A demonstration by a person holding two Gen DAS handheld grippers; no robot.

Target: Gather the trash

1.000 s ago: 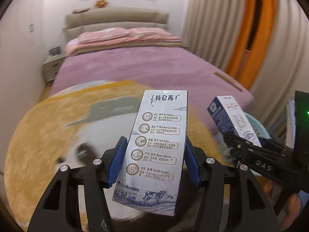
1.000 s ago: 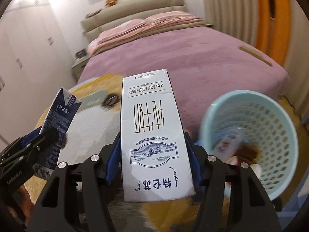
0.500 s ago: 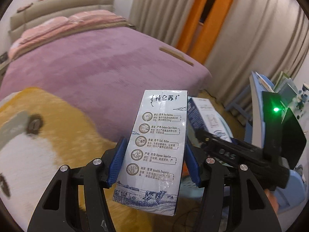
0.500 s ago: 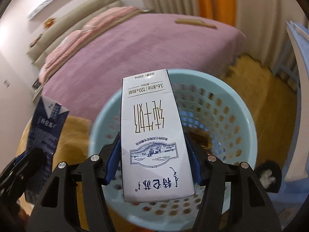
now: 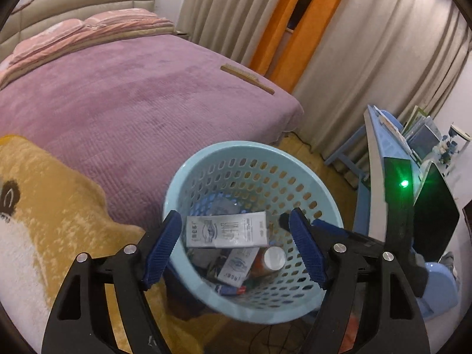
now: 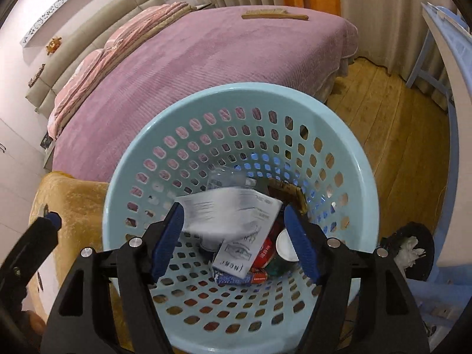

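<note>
Jaws opening on your left gripper [image 5: 236, 249], nothing clamped; it tilts down over the blue basket [image 5: 188, 177], a milk carton [image 5: 226, 229] lying inside. Right gripper [image 6: 234, 234]: jaws opening too, angled steeply into the basket, a blurred carton [image 6: 233, 212] loose between the pads.

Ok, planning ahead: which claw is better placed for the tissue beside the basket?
Right. The tissue lies just right of the right claw; the left claw is across the basket. Both are opening, nothing gripped.
</note>
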